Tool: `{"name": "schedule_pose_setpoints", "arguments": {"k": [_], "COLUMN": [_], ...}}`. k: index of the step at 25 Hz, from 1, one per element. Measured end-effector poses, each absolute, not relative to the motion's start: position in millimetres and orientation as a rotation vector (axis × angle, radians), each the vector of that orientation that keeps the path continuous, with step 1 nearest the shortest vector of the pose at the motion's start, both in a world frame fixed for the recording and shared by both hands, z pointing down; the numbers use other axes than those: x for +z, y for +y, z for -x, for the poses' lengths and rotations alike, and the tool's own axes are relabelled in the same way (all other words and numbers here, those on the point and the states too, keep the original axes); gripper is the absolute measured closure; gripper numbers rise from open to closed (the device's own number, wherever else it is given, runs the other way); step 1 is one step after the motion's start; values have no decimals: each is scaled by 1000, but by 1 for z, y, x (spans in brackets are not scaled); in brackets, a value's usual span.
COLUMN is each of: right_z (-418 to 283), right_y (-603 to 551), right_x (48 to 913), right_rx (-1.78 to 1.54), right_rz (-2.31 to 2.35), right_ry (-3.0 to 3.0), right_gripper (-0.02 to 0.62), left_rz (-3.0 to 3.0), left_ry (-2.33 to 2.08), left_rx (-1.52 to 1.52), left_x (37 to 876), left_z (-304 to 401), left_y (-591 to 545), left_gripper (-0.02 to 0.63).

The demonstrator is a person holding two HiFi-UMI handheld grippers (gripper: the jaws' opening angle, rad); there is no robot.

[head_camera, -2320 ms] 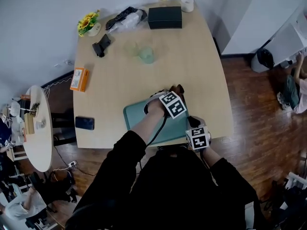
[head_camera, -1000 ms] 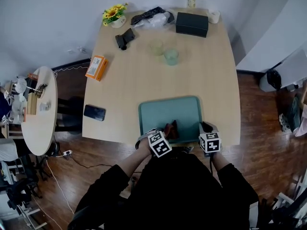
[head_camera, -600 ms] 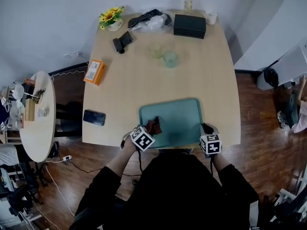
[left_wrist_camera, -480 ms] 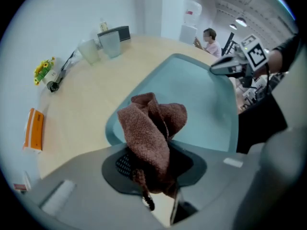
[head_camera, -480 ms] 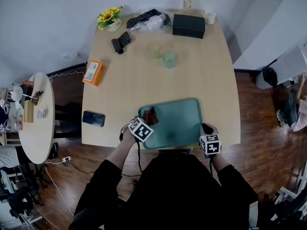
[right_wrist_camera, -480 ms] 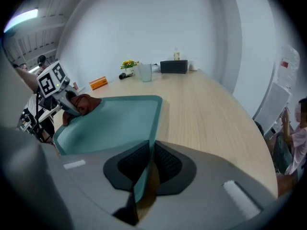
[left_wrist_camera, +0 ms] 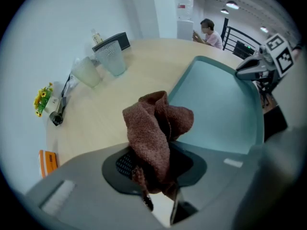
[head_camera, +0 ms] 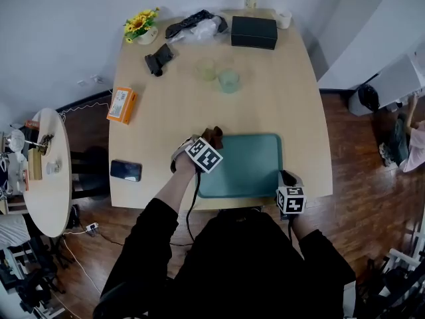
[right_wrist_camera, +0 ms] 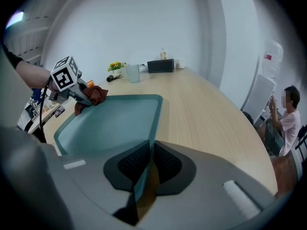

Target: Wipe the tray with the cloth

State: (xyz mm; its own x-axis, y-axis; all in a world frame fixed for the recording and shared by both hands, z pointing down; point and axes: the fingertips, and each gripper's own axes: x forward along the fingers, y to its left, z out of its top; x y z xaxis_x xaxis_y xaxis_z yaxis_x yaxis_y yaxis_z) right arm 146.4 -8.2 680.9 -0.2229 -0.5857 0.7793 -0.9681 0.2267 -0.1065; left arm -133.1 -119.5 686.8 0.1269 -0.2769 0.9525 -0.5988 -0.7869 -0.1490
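The table (head_camera: 265,105) is of light wood, and the tray (head_camera: 249,168) lies flat at its 6 o'clock edge, just in front of the person. The tray's green surface looks bare and even. I see no spot and no wet trace on it, so I cannot tell how much of it is wiped. The right gripper (right_wrist_camera: 144,169) has its jaws closed on the tray's rim, at about 4 o'clock of the tray; I judge that it steadies the tray. The left gripper (head_camera: 208,145) is at the tray's 11 o'clock corner, jaws narrow, pinching the cloth (left_wrist_camera: 154,123). The cloth is brown and bunched, at that corner's rim, and it is not clear whether it presses on the tray. In my judgement the wiping is under way. Perhaps more strokes are left, then putting the cloth down and releasing the tray.
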Motion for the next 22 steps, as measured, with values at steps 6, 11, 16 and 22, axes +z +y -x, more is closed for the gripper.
{"name": "schedule_pose_setpoints", "arguments": {"k": [6, 11, 16, 22], "right_z": [-149, -148, -149, -147], "right_y": [-9, -8, -10, -9], "right_x": [682, 682, 682, 684], "right_rx": [821, 825, 821, 819], "right_rz": [-1439, -1450, -1445, -1434], "right_ry": [-1884, -1873, -1880, -1888], "right_gripper": [561, 563, 563, 564], "left_rz": [-2154, -2150, -2154, -2147], "left_ry": [-859, -806, -716, -677], "left_rx": [1669, 1708, 1652, 1622], "left_x": [686, 686, 686, 689], "left_z": [132, 129, 126, 120], "left_y": [-115, -79, -5, 50], "left_gripper": [505, 505, 505, 505]}}
